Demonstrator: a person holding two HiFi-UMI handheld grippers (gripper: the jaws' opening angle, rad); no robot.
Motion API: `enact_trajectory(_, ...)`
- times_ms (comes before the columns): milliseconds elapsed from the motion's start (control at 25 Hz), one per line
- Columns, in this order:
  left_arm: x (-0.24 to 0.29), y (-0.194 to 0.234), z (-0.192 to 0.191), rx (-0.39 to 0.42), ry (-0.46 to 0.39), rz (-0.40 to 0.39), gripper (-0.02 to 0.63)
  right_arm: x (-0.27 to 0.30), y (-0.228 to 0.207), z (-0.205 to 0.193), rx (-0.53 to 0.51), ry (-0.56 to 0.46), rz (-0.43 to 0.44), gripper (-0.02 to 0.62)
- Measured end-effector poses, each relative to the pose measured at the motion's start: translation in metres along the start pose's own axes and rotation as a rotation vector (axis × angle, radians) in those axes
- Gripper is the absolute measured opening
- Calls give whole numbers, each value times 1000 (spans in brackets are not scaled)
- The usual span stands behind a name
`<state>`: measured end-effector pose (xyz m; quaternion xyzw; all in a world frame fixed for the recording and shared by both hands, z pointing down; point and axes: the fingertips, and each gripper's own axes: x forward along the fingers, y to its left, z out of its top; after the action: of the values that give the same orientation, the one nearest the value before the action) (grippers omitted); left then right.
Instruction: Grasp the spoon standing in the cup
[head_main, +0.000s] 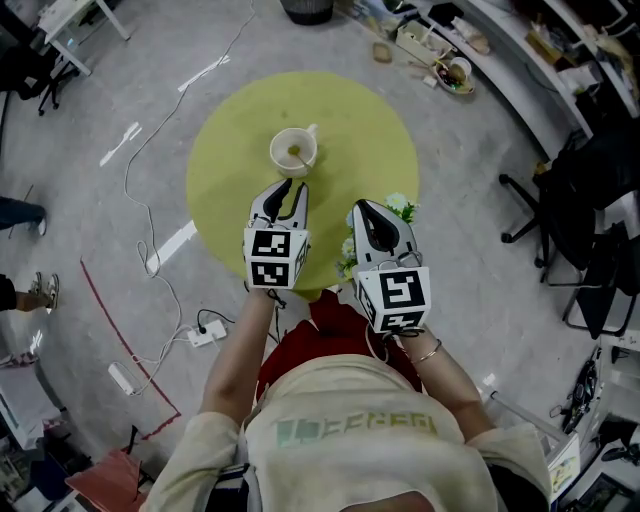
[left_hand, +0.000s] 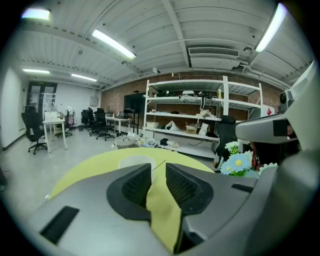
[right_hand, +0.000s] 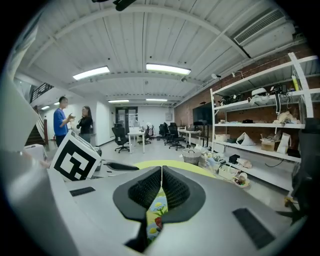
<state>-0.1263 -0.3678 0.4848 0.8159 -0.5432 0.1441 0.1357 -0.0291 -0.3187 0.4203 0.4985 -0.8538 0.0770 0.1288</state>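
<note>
Spoon (left_hand: 159, 165) and cup (head_main: 294, 152) stand on the yellow table (head_main: 380, 130), straight ahead of the left gripper (head_main: 293, 188) and a little beyond its tips, not touching them. That gripper's jaws stand apart with only bare table between the pads. In its own view, the thin spoon handle slants up to the right across the gap, with the cup mostly behind the left jaw. The right gripper (head_main: 362, 205) hangs beside it, further back from the cup, jaws closed together on nothing, with flowers (head_main: 400, 205) just to its right.

Spoon (head_main: 297, 153) in cup (head_main: 281, 158) on table (head_main: 230, 175); flowers (head_main: 401, 207) at R edge
</note>
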Motion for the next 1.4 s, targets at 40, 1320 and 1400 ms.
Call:
enact_trajectory(40,3,0,0,6,6,1,85,2,-1,1,0,3,3,37)
enact_trajectory(1320,72,2,-1,149,43,26,57,34,-27,-9,8,70,3,37)
enact_trajectory(1400,72,3,1,151,40,34,54,33,-27,-9,7,71,2,37)
